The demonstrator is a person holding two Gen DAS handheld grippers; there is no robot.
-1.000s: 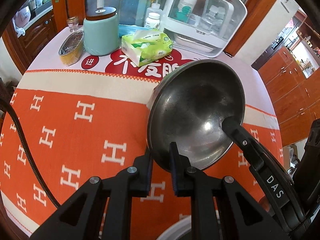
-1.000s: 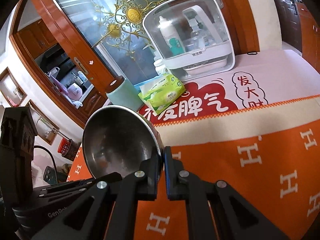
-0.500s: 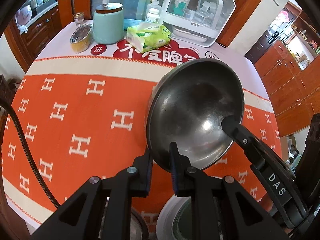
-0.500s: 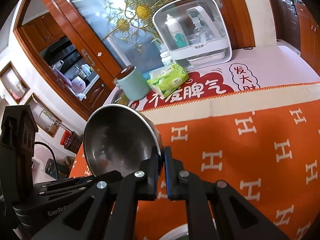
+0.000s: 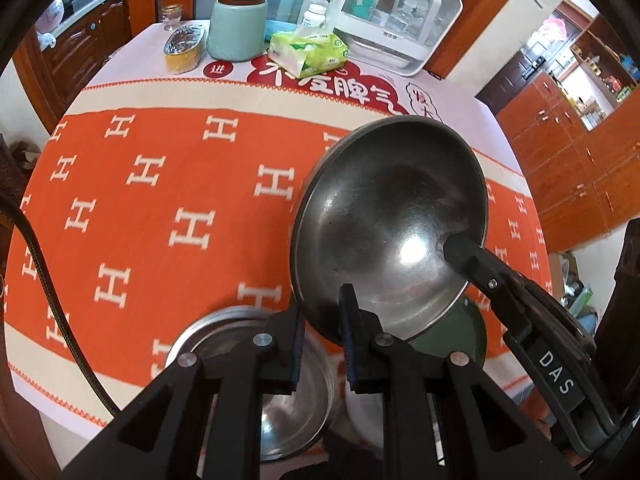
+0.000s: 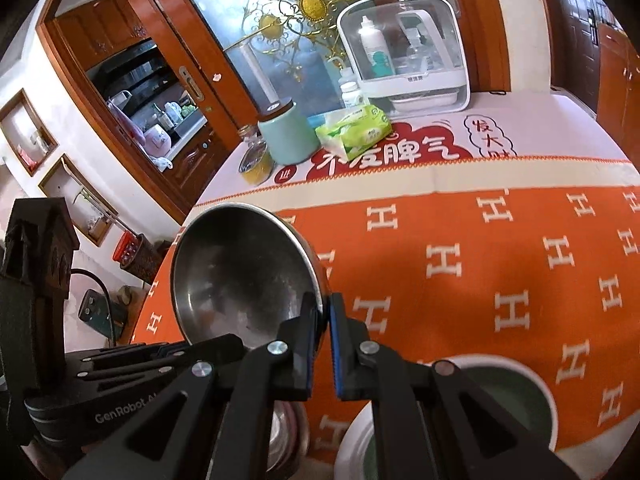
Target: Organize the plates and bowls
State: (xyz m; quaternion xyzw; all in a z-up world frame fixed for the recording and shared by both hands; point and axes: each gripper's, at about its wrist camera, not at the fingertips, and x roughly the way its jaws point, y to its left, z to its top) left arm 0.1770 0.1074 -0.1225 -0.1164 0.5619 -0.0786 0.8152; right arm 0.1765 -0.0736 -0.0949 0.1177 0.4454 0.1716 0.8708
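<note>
A steel bowl [image 5: 384, 224] hangs tilted in the air above the orange table, held by both grippers. My left gripper [image 5: 322, 320] is shut on its near rim. My right gripper [image 6: 323, 312] is shut on the opposite rim of the same bowl [image 6: 236, 272]; its finger [image 5: 476, 258] shows inside the bowl in the left wrist view. Below, near the table's front edge, sit a second steel bowl [image 5: 280, 392] and a white bowl with a dark green inside [image 6: 504, 392], partly hidden by the grippers.
At the back of the orange tablecloth [image 5: 160, 200] stand a teal canister [image 5: 238, 26], a green tissue pack [image 5: 308, 52], a foil tray [image 5: 184, 46], a small white bottle and a white plastic storage box [image 5: 396, 12]. A black cable [image 5: 44, 272] runs along the left.
Both grippers, still holding the steel bowl, have pulled back toward the table's front edge. The steel bowl and the white bowl below have come into view.
</note>
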